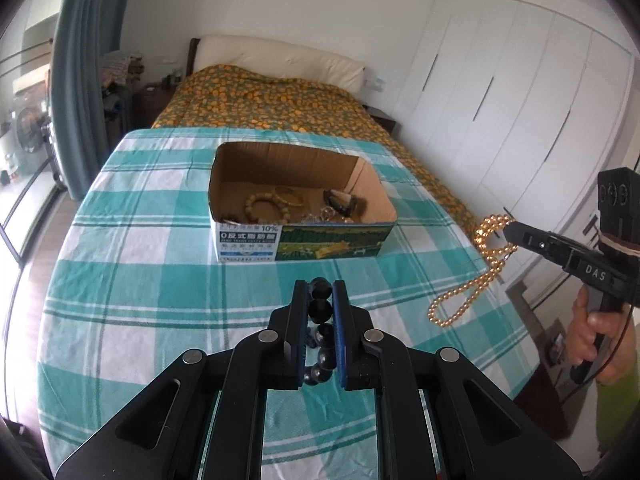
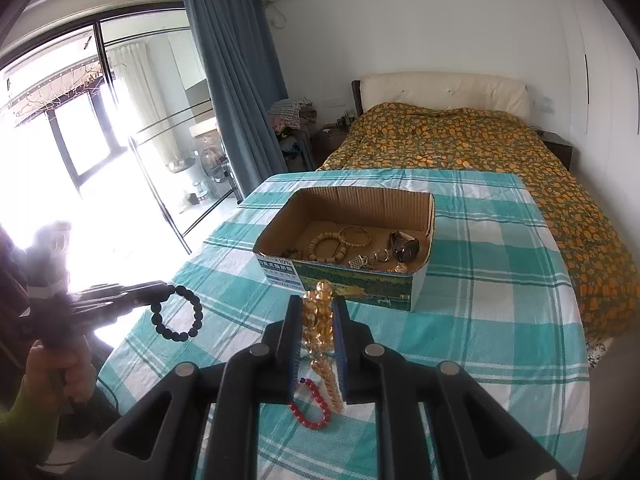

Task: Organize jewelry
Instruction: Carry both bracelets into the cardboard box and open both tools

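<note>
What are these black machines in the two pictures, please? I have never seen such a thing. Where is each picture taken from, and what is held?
No robot: a person holds a hand tool with a two-finger claw in each hand, with a camera on each tool. The left camera shows the left claw shut on a black bead bracelet. The right camera shows the right claw shut on a golden bead necklace. Ahead, on the checked tablecloth, stands a cardboard box already holding bracelets and a watch. A red bracelet lies on the cloth.
</note>
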The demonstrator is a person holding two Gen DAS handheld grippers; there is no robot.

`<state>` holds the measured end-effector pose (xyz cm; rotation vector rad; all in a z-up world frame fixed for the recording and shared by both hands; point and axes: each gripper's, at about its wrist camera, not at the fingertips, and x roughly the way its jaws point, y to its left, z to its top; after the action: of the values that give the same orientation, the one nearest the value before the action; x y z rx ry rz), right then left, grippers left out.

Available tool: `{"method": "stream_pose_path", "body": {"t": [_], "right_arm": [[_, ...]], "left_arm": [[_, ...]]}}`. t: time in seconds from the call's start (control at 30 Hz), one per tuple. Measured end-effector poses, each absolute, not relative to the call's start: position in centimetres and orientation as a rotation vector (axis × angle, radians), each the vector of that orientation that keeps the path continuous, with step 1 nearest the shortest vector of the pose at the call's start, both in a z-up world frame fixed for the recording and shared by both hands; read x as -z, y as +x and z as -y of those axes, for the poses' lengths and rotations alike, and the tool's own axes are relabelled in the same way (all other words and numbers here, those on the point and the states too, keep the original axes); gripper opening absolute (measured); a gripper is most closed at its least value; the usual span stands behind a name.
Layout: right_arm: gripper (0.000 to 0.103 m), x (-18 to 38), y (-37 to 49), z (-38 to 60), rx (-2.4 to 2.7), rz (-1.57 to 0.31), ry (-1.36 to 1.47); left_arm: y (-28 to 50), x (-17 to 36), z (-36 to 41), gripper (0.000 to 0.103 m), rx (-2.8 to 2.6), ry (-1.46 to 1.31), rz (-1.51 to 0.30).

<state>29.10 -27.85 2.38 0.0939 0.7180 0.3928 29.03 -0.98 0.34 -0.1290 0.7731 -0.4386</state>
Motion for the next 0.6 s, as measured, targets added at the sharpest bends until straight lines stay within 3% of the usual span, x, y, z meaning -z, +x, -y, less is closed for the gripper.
{"method": "stream_pose_path", "body": {"t": [0.33,0.6], "right_arm": [[0.015,-6.1,34.3,26.7,-0.392,-0.651,0.043],[0.015,-7.5,41.8,25.2,-0.391,-0.625,0.008]], "left_arm": [[34.2,-4.6,1.8,0.010,0.447,-0.100,-0.705],[41.3,-4.7,2.8,0.010,0.428,-0.081,-0.712]]}}
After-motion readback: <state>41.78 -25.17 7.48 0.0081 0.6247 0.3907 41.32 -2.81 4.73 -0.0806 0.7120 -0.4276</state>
